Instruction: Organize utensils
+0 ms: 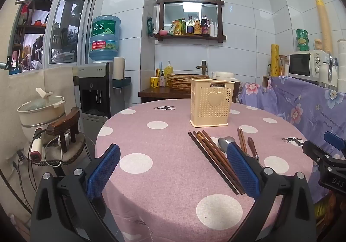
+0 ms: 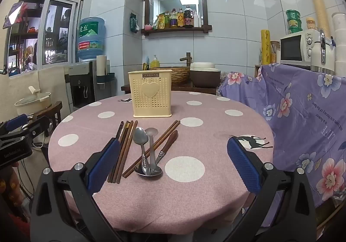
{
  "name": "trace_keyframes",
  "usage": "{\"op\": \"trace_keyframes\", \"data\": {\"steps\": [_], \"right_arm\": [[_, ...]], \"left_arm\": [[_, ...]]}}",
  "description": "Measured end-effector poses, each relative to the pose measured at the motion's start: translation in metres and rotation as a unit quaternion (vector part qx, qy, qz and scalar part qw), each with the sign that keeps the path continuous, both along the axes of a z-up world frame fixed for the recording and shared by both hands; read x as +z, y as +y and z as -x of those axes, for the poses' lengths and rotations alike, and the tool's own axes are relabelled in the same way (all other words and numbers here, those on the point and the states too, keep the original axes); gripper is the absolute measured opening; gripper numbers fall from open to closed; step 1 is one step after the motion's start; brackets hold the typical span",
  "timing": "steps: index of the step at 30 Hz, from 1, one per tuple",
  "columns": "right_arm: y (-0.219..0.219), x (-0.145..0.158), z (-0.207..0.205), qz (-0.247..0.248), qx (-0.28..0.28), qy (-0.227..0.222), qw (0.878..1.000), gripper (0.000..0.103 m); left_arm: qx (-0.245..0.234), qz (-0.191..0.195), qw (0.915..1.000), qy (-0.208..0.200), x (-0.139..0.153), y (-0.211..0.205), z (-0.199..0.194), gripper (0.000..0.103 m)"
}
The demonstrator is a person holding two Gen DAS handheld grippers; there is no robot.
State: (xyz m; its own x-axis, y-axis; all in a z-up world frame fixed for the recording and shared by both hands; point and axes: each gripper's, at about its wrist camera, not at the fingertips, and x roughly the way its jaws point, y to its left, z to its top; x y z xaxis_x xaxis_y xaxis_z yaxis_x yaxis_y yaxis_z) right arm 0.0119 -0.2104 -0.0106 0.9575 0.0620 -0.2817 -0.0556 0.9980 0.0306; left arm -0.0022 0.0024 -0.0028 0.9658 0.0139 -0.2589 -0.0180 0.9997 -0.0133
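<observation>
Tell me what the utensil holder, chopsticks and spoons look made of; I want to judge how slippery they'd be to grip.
Utensil holder: looks like cream moulded plastic, matt, with punched holes and a raised heart.
Chopsticks: probably wood, dark to mid brown, dull with little shine.
Spoons: apparently polished metal, likely steel; the bowls are grey and reflective, so probably the slipperiest.

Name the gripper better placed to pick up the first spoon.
Right. The right gripper is open with the spoons between its fingers' line of approach; the left gripper faces bare cloth, its right finger covering them.
</observation>
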Motion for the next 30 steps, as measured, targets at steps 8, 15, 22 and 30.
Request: {"op": "trace_keyframes", "data": {"steps": [8,15,22,30], "right_arm": [[0.0,-0.0005,0.0,-0.001,0.001,-0.002,1.0,0.098],[0.0005,-0.0011,-0.0003,-0.002,0.001,-0.001,1.0,0.098],[0.0013,-0.003,-0.0014,-0.002,0.0,0.0,1.0,0.098],[0.0008,-0.0063,-0.0017,-0.002,0.001,0.001,1.0,0.098]], "left_arm": [[-0.001,-0.001,1.0,0.002,-0.004,0.0013,-0.0043,0.098],[-0.002,-0.001,1.0,0.005,-0.0059,0.0026,-0.0036,0.098],[-0.001,0.0,1.0,0.007,-0.0076,0.0052,-0.004,0.098],[0.0,-0.001,1.0,0.01,-0.0083,0.006,-0.0054,0.098]]}}
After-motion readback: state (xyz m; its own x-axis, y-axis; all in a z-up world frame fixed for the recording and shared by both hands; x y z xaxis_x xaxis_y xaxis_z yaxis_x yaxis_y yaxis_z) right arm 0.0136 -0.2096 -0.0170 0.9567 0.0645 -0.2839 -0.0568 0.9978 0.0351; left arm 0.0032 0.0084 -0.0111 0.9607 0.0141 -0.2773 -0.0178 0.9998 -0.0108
